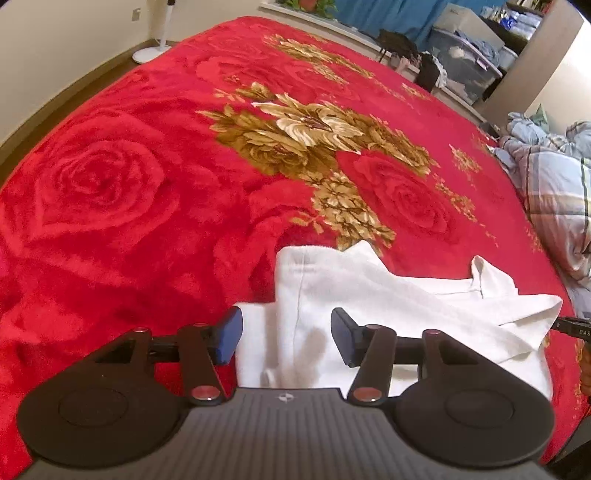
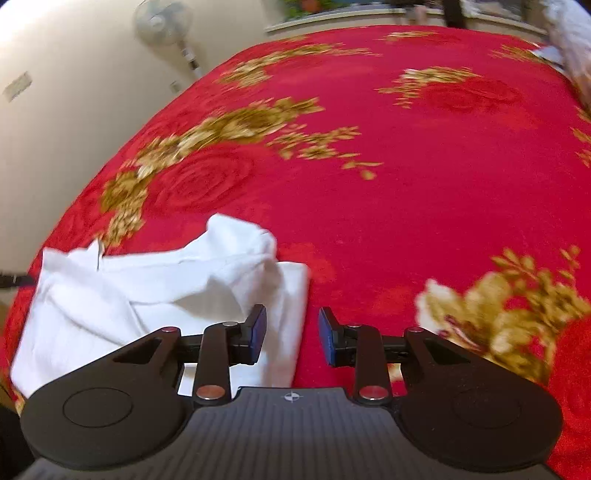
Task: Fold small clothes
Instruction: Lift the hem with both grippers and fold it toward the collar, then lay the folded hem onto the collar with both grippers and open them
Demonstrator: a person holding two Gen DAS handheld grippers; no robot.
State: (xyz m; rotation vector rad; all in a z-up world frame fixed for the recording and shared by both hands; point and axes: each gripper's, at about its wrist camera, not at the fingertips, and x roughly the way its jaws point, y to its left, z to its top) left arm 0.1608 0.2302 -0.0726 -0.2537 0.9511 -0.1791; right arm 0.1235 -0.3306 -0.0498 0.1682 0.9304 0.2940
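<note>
Nearest us, our left gripper (image 1: 286, 334) hangs over the near edge of the white garment (image 1: 369, 295), its jaws spread wide with cloth beneath them but nothing pinched. Our right gripper (image 2: 291, 334) has its jaws parted and empty at the garment's (image 2: 147, 288) right edge, one finger (image 2: 256, 332) over the cloth, the other over the red floral blanket (image 2: 369, 184). The garment lies rumpled on the bed. Beyond, a plaid quilt (image 1: 554, 184) and a standing fan (image 2: 164, 22).
</note>
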